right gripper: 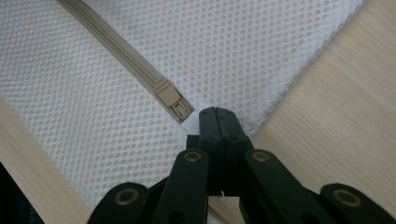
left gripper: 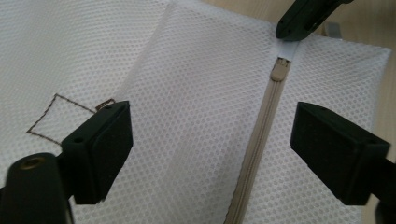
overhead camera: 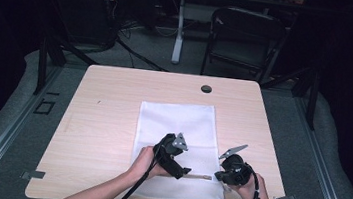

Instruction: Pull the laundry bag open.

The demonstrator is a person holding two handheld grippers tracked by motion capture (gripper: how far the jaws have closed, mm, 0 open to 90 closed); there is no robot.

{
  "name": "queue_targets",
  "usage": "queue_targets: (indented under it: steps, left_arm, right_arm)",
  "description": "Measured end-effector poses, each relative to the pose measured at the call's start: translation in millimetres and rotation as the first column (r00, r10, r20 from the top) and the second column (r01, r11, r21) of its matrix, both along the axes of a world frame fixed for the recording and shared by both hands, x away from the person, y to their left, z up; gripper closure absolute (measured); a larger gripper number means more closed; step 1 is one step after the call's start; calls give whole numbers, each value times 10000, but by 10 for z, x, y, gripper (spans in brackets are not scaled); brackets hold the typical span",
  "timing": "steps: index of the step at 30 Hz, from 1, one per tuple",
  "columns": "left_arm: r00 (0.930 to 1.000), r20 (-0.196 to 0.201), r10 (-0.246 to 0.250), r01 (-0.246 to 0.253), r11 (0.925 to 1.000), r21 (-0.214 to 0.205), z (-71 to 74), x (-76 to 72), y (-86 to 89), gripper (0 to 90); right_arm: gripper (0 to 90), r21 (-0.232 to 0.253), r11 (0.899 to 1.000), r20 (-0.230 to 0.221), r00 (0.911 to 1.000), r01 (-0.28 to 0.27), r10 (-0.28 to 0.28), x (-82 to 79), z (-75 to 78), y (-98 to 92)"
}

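My right gripper clamped on white pull tab of mesh bag — anchors zipper end. Left gripper wide open, nothing held, jaws astride zipper, ready to grab.

Dark room; grey floor; black folding chair beyond table's far edge; white stand leg; cables on floor.

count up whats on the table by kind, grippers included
white mesh zip bag: 1
black two-jaw grippers: 2, the left gripper open over the beige zipper, the right gripper shut on the white tab beyond the zipper slider
black round grommet in the table: 1
total: 4
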State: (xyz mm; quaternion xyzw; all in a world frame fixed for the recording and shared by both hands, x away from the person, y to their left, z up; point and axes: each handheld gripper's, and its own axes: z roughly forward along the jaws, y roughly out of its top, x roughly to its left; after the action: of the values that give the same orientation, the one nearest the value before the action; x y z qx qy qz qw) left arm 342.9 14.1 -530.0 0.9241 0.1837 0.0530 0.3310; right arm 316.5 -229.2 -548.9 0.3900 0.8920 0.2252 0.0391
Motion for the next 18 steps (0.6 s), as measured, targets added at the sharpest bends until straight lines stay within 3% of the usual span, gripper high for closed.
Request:
queue_targets:
  steps: [3,9,16,18]
  left_arm:
    - [9997,-108,-238,238,9997,24,-18,-15,-50,156]
    - [9973,-266,-679,681,9976,78,-95,-48,-171,224]
    - [9933,-306,-1111,1113,9938,54,-160,-74,-316,287]
    - [9925,-272,-1194,1197,9928,79,-178,-79,-353,319]
  right_arm:
    - [900,129,9999,-87,10000,-15,16,1,-20,8]
    - [900,-94,9999,-136,9999,-72,71,-6,-43,40]
    - [900,280,9995,-167,9998,147,-142,-18,-63,44]
    - [900,67,10000,-209,9998,-2,4,-13,-49,35]
